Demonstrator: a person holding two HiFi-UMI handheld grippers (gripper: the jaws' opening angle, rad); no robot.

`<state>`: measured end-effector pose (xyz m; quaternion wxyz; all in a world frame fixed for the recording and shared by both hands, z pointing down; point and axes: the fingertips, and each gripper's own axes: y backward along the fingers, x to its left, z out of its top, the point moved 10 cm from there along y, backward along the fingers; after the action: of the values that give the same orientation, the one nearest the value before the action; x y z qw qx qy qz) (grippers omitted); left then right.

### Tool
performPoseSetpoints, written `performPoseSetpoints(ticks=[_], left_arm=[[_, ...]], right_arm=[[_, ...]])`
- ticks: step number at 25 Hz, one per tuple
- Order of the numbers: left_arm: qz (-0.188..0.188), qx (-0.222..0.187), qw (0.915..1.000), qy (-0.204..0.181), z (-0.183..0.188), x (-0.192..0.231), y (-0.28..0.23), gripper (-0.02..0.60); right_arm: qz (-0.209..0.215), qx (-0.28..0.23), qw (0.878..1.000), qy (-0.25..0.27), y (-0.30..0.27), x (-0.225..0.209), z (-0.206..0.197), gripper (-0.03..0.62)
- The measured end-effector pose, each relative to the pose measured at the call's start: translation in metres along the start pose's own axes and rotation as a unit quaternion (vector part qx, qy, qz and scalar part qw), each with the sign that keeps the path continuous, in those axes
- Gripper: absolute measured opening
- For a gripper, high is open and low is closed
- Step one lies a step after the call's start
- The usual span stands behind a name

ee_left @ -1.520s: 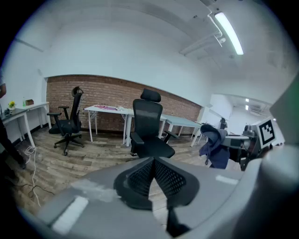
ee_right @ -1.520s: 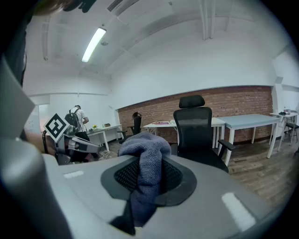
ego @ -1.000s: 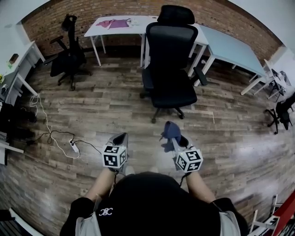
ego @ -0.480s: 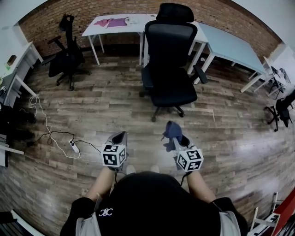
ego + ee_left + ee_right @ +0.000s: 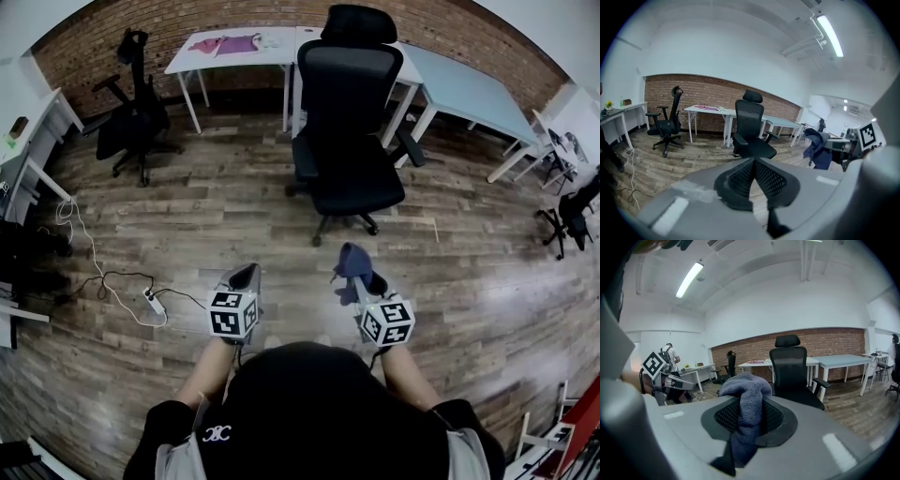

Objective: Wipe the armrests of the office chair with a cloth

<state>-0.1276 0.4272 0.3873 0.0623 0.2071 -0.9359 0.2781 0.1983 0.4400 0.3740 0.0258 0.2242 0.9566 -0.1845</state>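
Looking down in the head view, the office chair (image 5: 352, 141) stands on the wooden floor (image 5: 187, 216) near its far edge by the white desks (image 5: 234, 52), well apart from both grippers, so its armrests (image 5: 411, 148) look unwiped and the whole job seems left. Turning to the left gripper view, the left gripper (image 5: 752, 172) has its jaws pressed together on nothing. In the right gripper view, the right gripper (image 5: 744, 417) is clamped on the blue cloth (image 5: 744, 397), ready for wiping

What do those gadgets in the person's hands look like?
The left gripper and right gripper are grey, each with black mesh-textured pads and a white cube carrying black square markers. The person wears a black top.
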Motion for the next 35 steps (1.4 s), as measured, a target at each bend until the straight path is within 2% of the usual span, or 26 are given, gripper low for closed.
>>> performPoseSetpoints(ticks=[12,22,28,35], left_arm=[[-0.024,0.012,0.9996,0.002,-0.01,0.057,0.003,0.005],[-0.029,0.027,0.9992,-0.005,-0.001,0.069,-0.03,0.005],[-0.012,0.032,0.9993,-0.016,0.033,0.078,-0.077,0.005],[-0.006,0.029,0.9987,-0.042,0.097,0.068,-0.138,0.005]], right_arm=[[-0.04,-0.008,0.999,-0.004,-0.025,0.04,0.0,0.083],[-0.042,0.009,0.999,-0.017,-0.057,0.023,-0.008,0.084],[-0.028,0.01,0.999,-0.028,-0.111,-0.017,0.008,0.084],[0.013,0.004,1.0,-0.027,-0.169,-0.067,0.044,0.084]])
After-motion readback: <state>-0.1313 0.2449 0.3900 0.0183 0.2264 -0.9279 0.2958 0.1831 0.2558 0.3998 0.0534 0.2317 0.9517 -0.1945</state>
